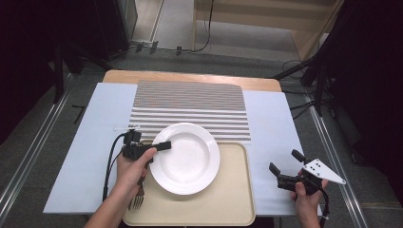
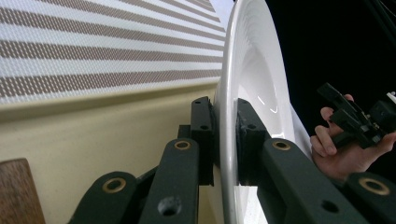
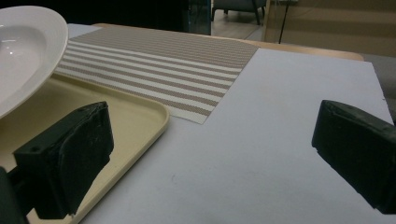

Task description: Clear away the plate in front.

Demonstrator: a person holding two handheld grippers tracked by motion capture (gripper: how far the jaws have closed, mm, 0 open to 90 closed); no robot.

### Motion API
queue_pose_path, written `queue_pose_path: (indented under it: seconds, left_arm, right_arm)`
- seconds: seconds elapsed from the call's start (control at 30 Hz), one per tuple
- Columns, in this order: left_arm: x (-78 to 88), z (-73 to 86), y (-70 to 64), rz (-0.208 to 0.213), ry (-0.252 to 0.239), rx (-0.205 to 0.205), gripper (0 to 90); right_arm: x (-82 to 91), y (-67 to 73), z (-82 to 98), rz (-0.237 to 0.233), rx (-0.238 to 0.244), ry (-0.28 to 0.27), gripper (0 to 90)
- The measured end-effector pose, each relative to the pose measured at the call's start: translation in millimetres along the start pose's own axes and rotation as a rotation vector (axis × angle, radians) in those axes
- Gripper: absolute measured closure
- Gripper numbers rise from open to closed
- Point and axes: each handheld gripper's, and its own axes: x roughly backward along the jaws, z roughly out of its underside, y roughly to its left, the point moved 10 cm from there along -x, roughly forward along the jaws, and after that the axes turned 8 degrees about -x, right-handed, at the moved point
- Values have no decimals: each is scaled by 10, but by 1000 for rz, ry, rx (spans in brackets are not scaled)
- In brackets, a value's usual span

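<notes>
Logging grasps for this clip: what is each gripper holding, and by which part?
The left gripper is shut on the plate, pinching its left rim. The right gripper is open and holds nothing.

Fork (image 1: 138, 198) handle hidden beneath left forearm, tines alone visible; tray (image 1: 233, 204) near edge cut by frame bottom and partly covered by plate (image 1: 186, 159); brown wooden object (image 2: 18, 191) cropped, unidentifiable.

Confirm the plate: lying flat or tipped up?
Tipped. The left gripper is shut on the plate rim, and the right gripper view shows the plate's edge raised off the tray.
</notes>
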Motion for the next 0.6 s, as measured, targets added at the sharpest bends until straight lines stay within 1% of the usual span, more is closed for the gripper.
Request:
queue_pose_path:
  seconds: [0.2,0.4,0.5,0.6]
  left_arm:
    - [0,92,-43,7,7,-6,800]
    - [34,136,-91,21,13,-9,800]
    - [52,168,-110,30,10,2,800]
    - [71,219,-122,34,17,2,800]
  right_arm:
    - [6,5,-2,0,0,0,0]
    - [1,12,-2,-2,1,0,0]
    - [-3,10,-1,-2,3,0,0]
    - [1,7,-7,0,5,-2,0]
